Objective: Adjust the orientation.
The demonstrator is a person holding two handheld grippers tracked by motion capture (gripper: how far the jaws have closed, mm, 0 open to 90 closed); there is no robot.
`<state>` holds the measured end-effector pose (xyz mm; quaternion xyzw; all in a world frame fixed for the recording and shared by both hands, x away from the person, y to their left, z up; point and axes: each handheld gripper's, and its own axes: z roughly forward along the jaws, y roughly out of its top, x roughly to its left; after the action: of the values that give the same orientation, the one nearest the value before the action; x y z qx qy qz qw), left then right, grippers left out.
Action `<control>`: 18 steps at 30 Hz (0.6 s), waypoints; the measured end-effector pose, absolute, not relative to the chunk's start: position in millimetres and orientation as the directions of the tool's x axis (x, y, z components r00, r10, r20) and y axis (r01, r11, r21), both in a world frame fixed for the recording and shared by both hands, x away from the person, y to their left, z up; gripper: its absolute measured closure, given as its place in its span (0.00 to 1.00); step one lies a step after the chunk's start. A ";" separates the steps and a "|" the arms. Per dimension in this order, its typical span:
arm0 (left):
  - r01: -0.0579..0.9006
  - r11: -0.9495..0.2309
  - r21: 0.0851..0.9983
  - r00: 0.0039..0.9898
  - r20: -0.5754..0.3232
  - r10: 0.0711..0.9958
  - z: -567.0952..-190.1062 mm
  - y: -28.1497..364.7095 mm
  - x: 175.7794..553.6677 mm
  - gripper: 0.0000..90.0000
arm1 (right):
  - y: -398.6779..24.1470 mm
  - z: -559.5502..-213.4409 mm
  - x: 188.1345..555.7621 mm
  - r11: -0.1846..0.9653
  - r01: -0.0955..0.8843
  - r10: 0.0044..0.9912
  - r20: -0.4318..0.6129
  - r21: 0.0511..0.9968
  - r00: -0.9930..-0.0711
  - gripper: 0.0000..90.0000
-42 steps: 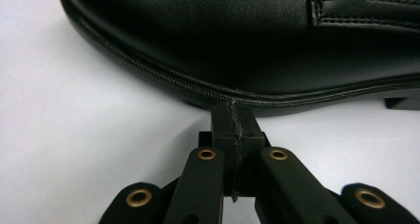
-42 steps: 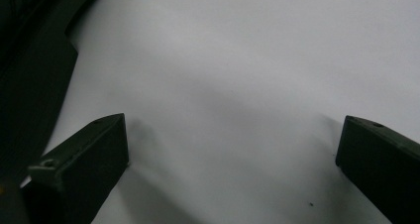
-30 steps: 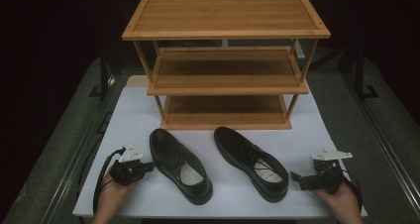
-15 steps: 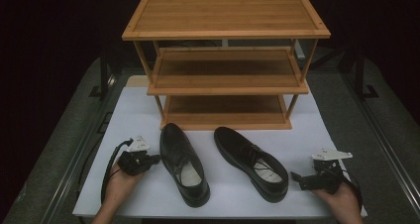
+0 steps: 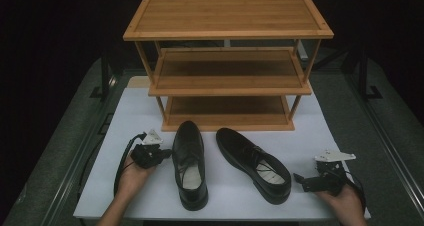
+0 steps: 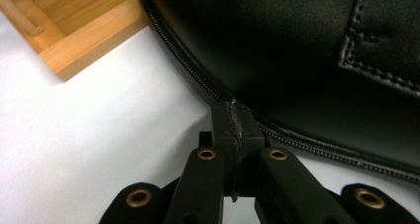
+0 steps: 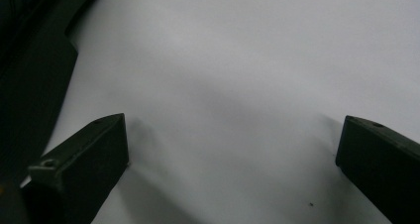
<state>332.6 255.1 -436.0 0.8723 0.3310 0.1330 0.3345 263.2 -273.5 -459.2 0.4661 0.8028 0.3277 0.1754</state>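
Note:
Two black leather dress shoes lie on the white table in front of a three-tier bamboo shoe rack [image 5: 227, 83]. The left shoe [image 5: 189, 163] points straight at the rack; the right shoe [image 5: 255, 161] lies slanted. My left gripper [image 5: 167, 153] is shut, its tips pressed against the left shoe's side. In the left gripper view the closed jaws [image 6: 235, 112] touch the stitched welt of the shoe [image 6: 307, 50]. My right gripper [image 5: 300, 180] rests open on the table just right of the right shoe, with bare table between its jaws [image 7: 233, 149].
The rack's bottom corner [image 6: 74, 30] is close beyond the left gripper. The white table top [image 5: 140, 111] ends near the front edge by both hands. Dark grey floor and black stands surround the table.
My left hand moved away from me and to the right with its jaws shut, pushing the left shoe, which swung from slanted to pointing straight at the rack. The right hand and right shoe stayed put.

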 end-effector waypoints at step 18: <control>0.476 -0.558 0.680 0.758 0.003 0.652 -436.4 238.8 342.7 1.00 | -273.6 -459.3 263.2 0.353 0.632 0.863 0.022 0.690 -0.505 0.00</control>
<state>342.7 238.8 -436.4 0.8732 0.3230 0.1282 0.3417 263.2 -273.6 -459.3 0.4652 0.8032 0.3277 0.1762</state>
